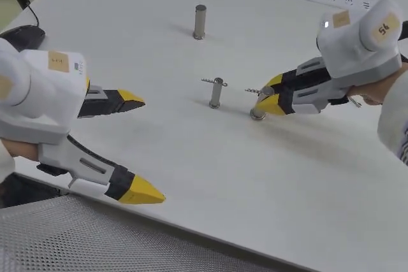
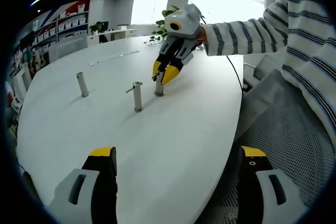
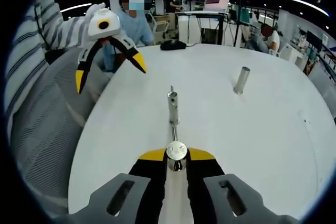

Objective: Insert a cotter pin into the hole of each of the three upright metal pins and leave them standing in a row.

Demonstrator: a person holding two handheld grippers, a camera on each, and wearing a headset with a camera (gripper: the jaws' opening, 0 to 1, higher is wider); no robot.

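Pinches near pin (image 1: 257, 113) w/ R gripper (image 3: 177, 157) jaws narrow, cotter pin (image 1: 252, 91) poking thru its hole, mid pin (image 1: 216, 93) just beside already pinned, far pin (image 1: 199, 22) well apart & bare, L gripper (image 1: 145, 148) wide, idle; looks like 2nd insert finishing, next calls for fresh cotter lined w/ far hole.

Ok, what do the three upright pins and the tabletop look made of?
Upright pins: probably steel, grey with a soft sheen and bright streaks down their sides. Tabletop: smooth matte white, perhaps laminate or painted board; the look leaves that open.
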